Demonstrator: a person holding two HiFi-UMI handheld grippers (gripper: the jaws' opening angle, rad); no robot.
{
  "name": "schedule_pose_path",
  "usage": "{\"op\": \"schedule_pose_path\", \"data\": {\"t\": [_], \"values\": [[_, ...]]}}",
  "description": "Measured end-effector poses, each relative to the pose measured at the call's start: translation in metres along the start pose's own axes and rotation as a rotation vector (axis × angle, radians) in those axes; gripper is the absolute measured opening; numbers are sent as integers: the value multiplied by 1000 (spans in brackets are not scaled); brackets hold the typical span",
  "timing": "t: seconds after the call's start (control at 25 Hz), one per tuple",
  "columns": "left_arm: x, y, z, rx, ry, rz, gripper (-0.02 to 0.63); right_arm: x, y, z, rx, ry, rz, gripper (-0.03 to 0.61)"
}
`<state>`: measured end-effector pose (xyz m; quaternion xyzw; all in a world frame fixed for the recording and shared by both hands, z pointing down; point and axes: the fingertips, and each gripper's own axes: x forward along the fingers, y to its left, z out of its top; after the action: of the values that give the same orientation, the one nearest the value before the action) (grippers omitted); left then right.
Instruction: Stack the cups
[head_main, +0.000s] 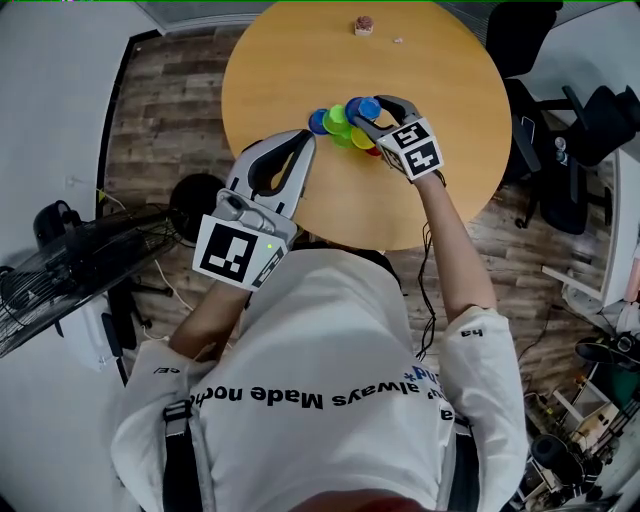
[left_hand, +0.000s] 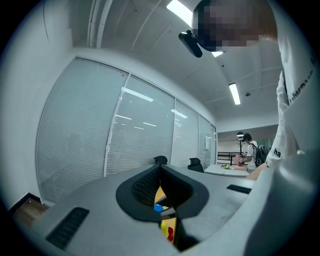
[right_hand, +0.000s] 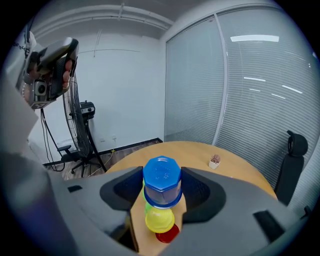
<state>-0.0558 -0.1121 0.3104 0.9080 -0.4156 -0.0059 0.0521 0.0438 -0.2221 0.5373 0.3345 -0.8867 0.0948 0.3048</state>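
Above table (head_main: 300, 60): one blue cup (right_hand: 161, 175) in right gripper (right_hand: 161, 186).

My white shirt (head_main: 330, 335) carries a line of black print, upside down in the head view: "always Made" reads clearly (the words on either side are too creased to read). My right sleeve (head_main: 470, 335) bears the letters "ha".

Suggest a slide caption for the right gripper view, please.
Right hand-held gripper shut on a blue plastic cup; a yellow plastic cup and a red plastic cup lie beyond.
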Motion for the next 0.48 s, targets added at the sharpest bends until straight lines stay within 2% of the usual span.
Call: {"op": "schedule_pose_path", "data": {"t": [0.48], "values": [[-12,10,-3,-7,9,37,25,23,13,-14,2,45,27,252]]}}
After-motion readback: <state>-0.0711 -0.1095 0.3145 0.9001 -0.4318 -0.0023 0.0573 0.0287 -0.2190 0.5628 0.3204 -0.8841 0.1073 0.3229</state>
